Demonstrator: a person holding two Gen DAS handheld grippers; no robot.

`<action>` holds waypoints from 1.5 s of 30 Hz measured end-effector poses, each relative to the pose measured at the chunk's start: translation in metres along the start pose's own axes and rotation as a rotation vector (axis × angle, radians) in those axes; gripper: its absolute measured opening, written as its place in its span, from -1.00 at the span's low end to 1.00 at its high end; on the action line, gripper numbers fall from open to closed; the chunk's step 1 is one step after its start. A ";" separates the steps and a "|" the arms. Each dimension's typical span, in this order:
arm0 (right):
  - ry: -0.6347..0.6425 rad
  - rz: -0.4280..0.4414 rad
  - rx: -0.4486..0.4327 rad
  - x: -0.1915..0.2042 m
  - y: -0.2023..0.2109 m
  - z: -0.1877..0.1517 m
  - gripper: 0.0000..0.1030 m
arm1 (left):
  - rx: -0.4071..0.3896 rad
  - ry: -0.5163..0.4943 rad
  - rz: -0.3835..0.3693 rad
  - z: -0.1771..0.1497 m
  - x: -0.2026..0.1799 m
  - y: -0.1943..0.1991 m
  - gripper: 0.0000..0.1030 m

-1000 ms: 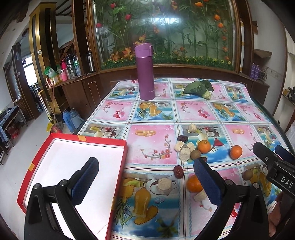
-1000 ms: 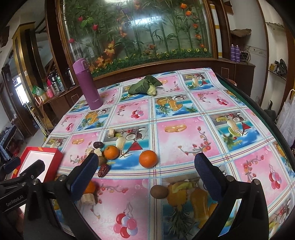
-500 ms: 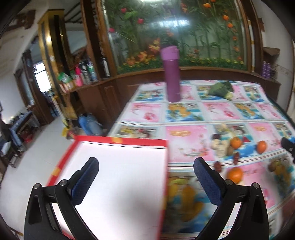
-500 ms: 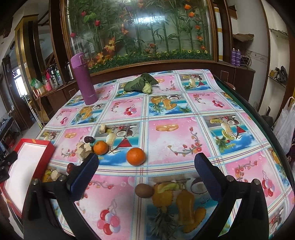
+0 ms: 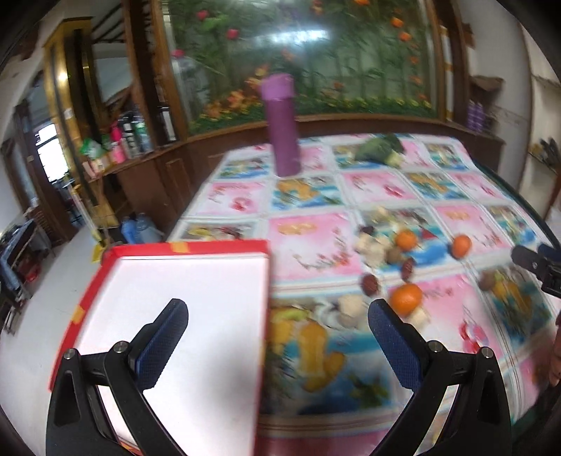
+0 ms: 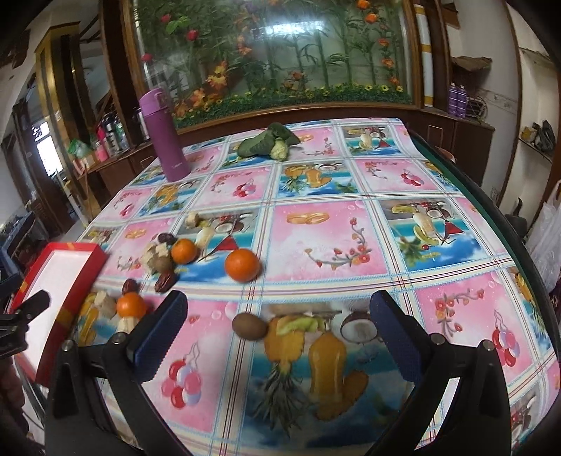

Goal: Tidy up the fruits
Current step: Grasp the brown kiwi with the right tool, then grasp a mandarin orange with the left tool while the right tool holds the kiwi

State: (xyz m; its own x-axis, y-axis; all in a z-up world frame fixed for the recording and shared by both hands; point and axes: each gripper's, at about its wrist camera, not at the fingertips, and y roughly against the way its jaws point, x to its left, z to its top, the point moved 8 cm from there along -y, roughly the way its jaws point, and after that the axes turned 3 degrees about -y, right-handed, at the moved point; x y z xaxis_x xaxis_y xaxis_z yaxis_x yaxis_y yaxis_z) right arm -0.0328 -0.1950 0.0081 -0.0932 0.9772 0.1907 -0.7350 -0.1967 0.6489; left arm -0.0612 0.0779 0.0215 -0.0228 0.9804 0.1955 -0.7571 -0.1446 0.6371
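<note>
Red-rimmed tray (image 5: 182, 247) lies at the surface's (image 6: 350, 245) left edge, under your left gripper (image 5: 277, 321), fingers spread, empty. Oranges (image 6: 242, 265) and a kiwi (image 6: 249, 326) lie near your right gripper (image 6: 277, 315), likewise spread, empty.

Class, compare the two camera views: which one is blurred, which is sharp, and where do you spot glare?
Left wrist view: motion-smeared, the purple flask and oranges soft. Right wrist view: sharp, the kiwi crisp. Both show window glare on the glass panel and fisheye bending at the edges.
</note>
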 end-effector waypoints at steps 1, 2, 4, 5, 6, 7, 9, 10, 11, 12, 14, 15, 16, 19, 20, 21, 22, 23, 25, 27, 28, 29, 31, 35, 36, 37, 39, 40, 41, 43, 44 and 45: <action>0.011 0.002 0.000 0.002 0.002 -0.001 0.98 | 0.000 -0.012 0.000 -0.002 -0.003 0.001 0.99; 0.027 0.006 -0.001 0.005 0.003 -0.002 0.94 | 0.001 -0.025 0.004 -0.003 -0.006 0.001 0.99; 0.061 0.009 0.017 0.012 0.001 -0.005 0.80 | -0.002 -0.038 0.004 -0.003 -0.011 0.003 0.99; 0.080 0.004 0.036 0.015 -0.003 -0.007 0.60 | -0.005 -0.039 0.001 -0.002 -0.011 0.004 0.99; 0.092 -0.001 0.053 0.017 -0.008 -0.009 0.36 | -0.007 -0.038 0.001 -0.002 -0.011 0.006 0.99; 0.100 -0.005 0.073 0.018 -0.013 -0.012 0.28 | -0.008 -0.035 0.000 -0.002 -0.011 0.007 0.99; 0.096 -0.004 0.118 0.019 -0.024 -0.017 0.15 | -0.009 -0.028 -0.001 -0.001 -0.010 0.009 0.99; 0.092 -0.001 0.135 0.019 -0.030 -0.020 0.10 | -0.009 -0.026 -0.001 -0.001 -0.009 0.010 0.99; 0.092 0.002 0.152 0.020 -0.034 -0.022 0.02 | -0.008 -0.024 -0.001 -0.001 -0.009 0.009 0.99; 0.095 0.005 0.164 0.021 -0.037 -0.024 -0.02 | -0.005 -0.021 -0.005 0.000 -0.008 0.009 0.99; 0.103 0.005 0.184 0.023 -0.043 -0.028 -0.13 | -0.002 -0.016 -0.016 0.002 -0.010 0.008 0.99; 0.105 0.003 0.194 0.023 -0.046 -0.029 -0.22 | -0.002 -0.017 -0.020 0.004 -0.011 0.007 0.99; 0.104 0.002 0.206 0.023 -0.049 -0.031 -0.27 | -0.001 -0.019 -0.024 0.006 -0.013 0.006 0.99; 0.114 0.002 0.215 0.023 -0.054 -0.035 -0.45 | 0.007 -0.021 -0.040 0.010 -0.019 0.003 0.99; 0.122 0.001 0.215 0.024 -0.054 -0.036 -0.45 | 0.008 -0.024 -0.046 0.011 -0.022 0.002 0.99; 0.126 0.001 0.210 0.024 -0.054 -0.036 -0.45 | 0.012 -0.034 -0.054 0.013 -0.027 -0.001 0.99; 0.124 0.002 0.208 0.024 -0.054 -0.036 -0.45 | 0.017 -0.040 -0.056 0.013 -0.029 -0.002 0.99; 0.111 0.008 0.207 0.023 -0.053 -0.035 -0.45 | 0.022 -0.051 -0.058 0.014 -0.033 -0.004 0.98; 0.079 0.013 0.195 0.017 -0.051 -0.031 -0.45 | 0.033 -0.078 -0.073 0.014 -0.044 -0.009 0.98; 0.034 0.017 0.170 0.009 -0.047 -0.024 -0.45 | 0.054 -0.101 -0.089 0.014 -0.055 -0.016 0.98; 0.010 0.024 0.160 0.006 -0.044 -0.022 -0.45 | 0.069 -0.108 -0.098 0.015 -0.061 -0.021 0.97; -0.011 0.032 0.154 0.003 -0.042 -0.020 -0.45 | 0.077 -0.111 -0.106 0.015 -0.065 -0.023 0.92; -0.028 0.033 0.145 0.000 -0.040 -0.018 -0.45 | 0.106 -0.124 -0.143 0.016 -0.078 -0.033 0.90; -0.053 0.039 0.131 -0.003 -0.036 -0.014 -0.45 | 0.173 -0.115 -0.184 0.014 -0.092 -0.053 0.73; -0.063 0.046 0.131 -0.004 -0.036 -0.013 -0.45 | 0.192 -0.110 -0.188 0.013 -0.093 -0.059 0.68; -0.071 0.052 0.133 -0.005 -0.036 -0.013 -0.45 | 0.205 -0.105 -0.191 0.012 -0.094 -0.063 0.61; -0.081 0.063 0.136 -0.005 -0.035 -0.012 -0.45 | 0.231 -0.094 -0.211 0.008 -0.096 -0.070 0.59; -0.081 0.065 0.136 -0.005 -0.035 -0.012 -0.45 | 0.251 -0.090 -0.215 0.004 -0.096 -0.074 0.54; -0.081 0.068 0.138 -0.004 -0.036 -0.013 -0.45 | 0.250 -0.095 -0.207 0.003 -0.096 -0.075 0.51; -0.082 0.074 0.143 -0.003 -0.036 -0.014 -0.45 | 0.243 -0.111 -0.206 0.003 -0.097 -0.075 0.49; -0.083 0.078 0.145 -0.003 -0.036 -0.014 -0.45 | 0.242 -0.112 -0.209 0.003 -0.097 -0.075 0.49; -0.085 0.080 0.145 -0.003 -0.036 -0.014 -0.45 | 0.240 -0.111 -0.215 0.003 -0.097 -0.075 0.48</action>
State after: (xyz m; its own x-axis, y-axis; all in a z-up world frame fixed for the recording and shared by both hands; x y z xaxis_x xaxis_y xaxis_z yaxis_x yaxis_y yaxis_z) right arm -0.0156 -0.1896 -0.0261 -0.0860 0.9490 0.3034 -0.6225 -0.2890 0.7273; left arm -0.0002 -0.0072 -0.0432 0.2018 0.9733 0.1090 -0.5616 0.0238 0.8271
